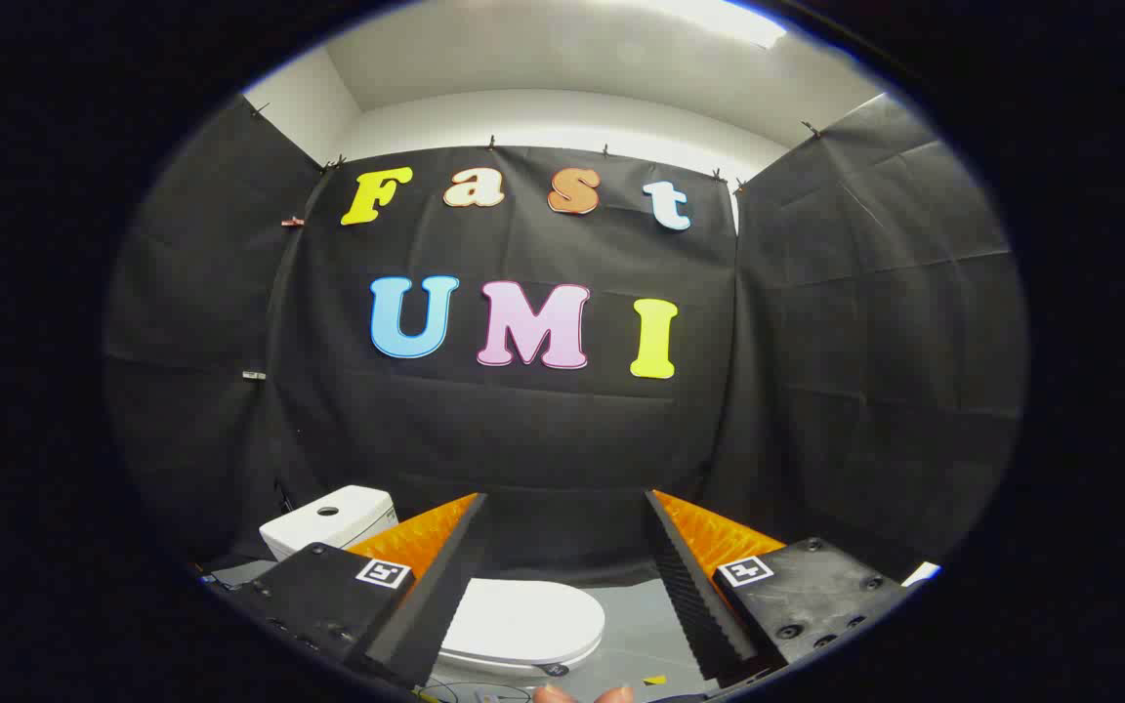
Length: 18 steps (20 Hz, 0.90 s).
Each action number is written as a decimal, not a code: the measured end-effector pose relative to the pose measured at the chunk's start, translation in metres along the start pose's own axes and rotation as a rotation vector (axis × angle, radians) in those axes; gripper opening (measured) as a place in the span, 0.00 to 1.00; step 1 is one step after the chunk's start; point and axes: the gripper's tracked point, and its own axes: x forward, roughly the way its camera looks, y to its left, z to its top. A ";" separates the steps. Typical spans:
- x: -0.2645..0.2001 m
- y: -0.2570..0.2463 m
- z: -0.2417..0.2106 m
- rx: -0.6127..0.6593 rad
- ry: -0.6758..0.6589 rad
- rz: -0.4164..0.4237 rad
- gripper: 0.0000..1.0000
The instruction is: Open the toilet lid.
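So, going from the left: the white cistern (330,520) sits low down against the black cloth wall (543,430), with a round button hole on its top, and no brand or writing on it that I can make out. Right in front of it is the gripper's left finger (426,576), orange on the outer side with a black ribbed inner face, and its black mount carries a small square black-and-white marker (384,572), a pattern rather than readable text. The gripper (562,586) is spread wide, nothing between the fingers. In that gap, just ahead and lower, lies the toilet lid (523,620), white, closed flat, its rounded front edge toward the right finger. Grey floor (636,635) shows around the lid's right side, so there's open room there. The right finger's mount has a matching marker (744,570). A couple of fingertips (582,694) peek in at the very bottom.
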 end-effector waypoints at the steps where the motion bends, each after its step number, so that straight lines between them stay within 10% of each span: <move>1: 0.000 0.000 0.000 0.000 -0.002 0.000 0.98; 18: -0.002 -0.001 0.004 0.008 -0.012 0.003 0.98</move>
